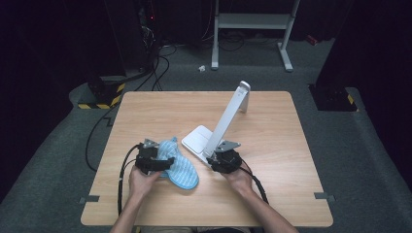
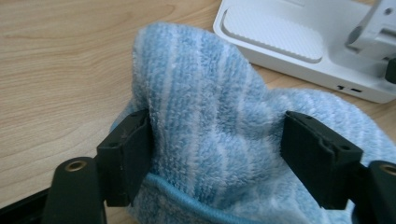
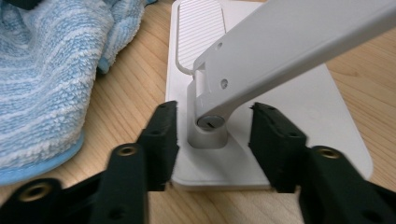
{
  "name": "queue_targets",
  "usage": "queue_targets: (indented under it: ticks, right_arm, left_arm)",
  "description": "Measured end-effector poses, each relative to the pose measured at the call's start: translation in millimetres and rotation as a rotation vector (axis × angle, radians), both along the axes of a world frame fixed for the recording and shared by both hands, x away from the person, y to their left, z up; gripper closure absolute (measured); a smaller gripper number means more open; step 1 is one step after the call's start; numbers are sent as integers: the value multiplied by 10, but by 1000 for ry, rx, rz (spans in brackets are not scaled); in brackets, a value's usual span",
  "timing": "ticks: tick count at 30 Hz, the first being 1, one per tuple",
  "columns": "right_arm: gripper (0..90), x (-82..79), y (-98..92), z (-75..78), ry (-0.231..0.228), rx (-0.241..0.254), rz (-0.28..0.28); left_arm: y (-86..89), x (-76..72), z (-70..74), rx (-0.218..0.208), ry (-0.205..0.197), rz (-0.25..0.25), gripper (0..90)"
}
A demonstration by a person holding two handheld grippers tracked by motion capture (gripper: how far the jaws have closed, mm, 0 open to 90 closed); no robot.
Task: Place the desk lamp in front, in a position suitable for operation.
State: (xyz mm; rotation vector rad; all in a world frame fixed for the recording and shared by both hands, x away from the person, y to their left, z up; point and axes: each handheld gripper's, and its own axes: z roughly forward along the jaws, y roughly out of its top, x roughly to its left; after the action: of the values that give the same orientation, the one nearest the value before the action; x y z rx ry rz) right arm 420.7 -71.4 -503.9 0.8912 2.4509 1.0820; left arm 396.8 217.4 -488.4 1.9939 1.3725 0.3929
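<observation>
Close right gripper [image 3: 212,140], open astride lamp hinge [image 3: 211,122], squarely. Left gripper [image 2: 217,158], open around cloth [image 2: 205,116]: regrip before wiping base [image 3: 322,121].

- Light-blue striped terry cloth [image 1: 178,165]: fluffy, with a darker blue edge binding, lying crumpled on the table's near left part, one fold humped up.
- White desk lamp [image 1: 221,130]: flat rectangular base just right of the cloth, its hinged arm slanting up and away.
</observation>
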Motion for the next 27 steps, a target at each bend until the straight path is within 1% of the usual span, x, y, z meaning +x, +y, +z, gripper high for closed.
queue_targets:
  ticks: [1,2,4,6,7,8,10,14,16,20,24,25,26,27]
  right_arm:
    - [642,7,10,-13,-2,-4,8]
    - [669,17,11,-26,5,-5,21]
    - [679,24,3,-31,2,5,33]
    - [713,26,-31,-9,-1,12,51]
    - [735,34,-61,-1,17,24,56]
    - [737,43,-102,-6,26,31,73]
    - [739,27,-169,-14,20,31,92]
    - [742,-27,-274,-16,21,26,116]
    - [744,-66,-332,-16,18,24,140]
    - [746,-188,-483,-8,20,14,199]
    - [742,-304,-627,-5,27,15,237]
    - [735,-320,-650,-1,29,12,241]
    - [705,-333,-664,1,22,7,241]
    - [625,-345,-675,1,13,-7,238]
  left_arm:
    - [-14,18,-19,10,5,0,280]
    - [-29,32,-38,24,13,-4,289]
    - [-67,55,-75,59,25,-14,309]
    - [-105,69,-96,99,33,-25,325]
    - [-123,75,-102,117,39,-30,332]
    - [-140,77,-101,130,41,-28,337]
    - [-166,79,-98,150,43,-27,342]
    - [-170,79,-102,154,44,-27,348]
    - [-170,75,-103,155,42,-30,346]
    - [-175,61,-112,155,32,-36,326]
    - [-195,56,-125,168,26,-47,314]
    - [-198,60,-128,168,27,-50,317]
    - [-201,63,-130,166,29,-50,325]
    - [-201,65,-132,168,28,-49,340]
